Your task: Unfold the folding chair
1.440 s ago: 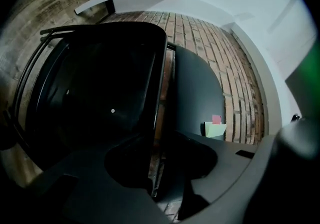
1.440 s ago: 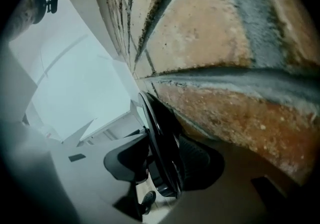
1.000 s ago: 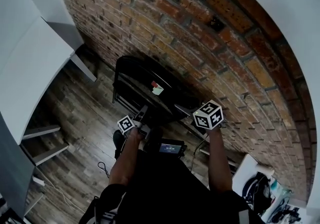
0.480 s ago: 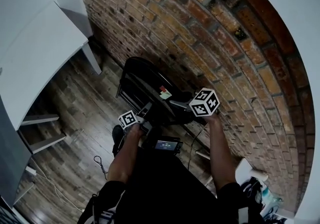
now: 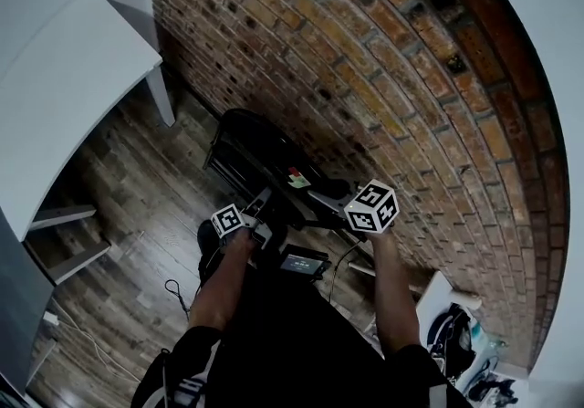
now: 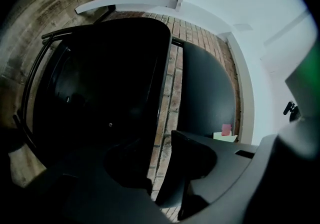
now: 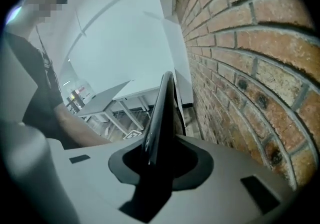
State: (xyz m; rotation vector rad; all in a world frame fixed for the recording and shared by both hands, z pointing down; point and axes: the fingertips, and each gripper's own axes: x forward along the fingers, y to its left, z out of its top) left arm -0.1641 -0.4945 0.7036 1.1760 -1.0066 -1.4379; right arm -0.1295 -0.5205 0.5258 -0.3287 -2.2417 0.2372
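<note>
The black folding chair (image 5: pixel 255 146) leans folded against the brick wall, with small sticky notes (image 5: pixel 294 180) on it. In the left gripper view its seat (image 6: pixel 100 92) fills the left and its backrest (image 6: pixel 207 92) stands at the right. My left gripper (image 5: pixel 258 207) is at the seat's edge and its jaws have just been closing. One finger (image 6: pixel 192 160) shows, the other is lost against the dark seat. My right gripper (image 5: pixel 339 191) has just been closing too. It is shut on the chair's thin black edge (image 7: pixel 160 118), which rises from between its jaws (image 7: pixel 155 163).
The brick wall (image 5: pixel 365 59) runs close behind the chair. A white table (image 5: pixel 64 96) stands at the left over the wooden floor, with low white steps (image 5: pixel 64 251) beside it. A loose cable (image 5: pixel 173 292) lies on the floor. A small lit screen (image 5: pixel 304 263) hangs at my waist.
Both hands have come in closer to the chair. The right gripper has moved toward the sticky notes and onto the chair's edge. The view has swung slightly along the wall.
</note>
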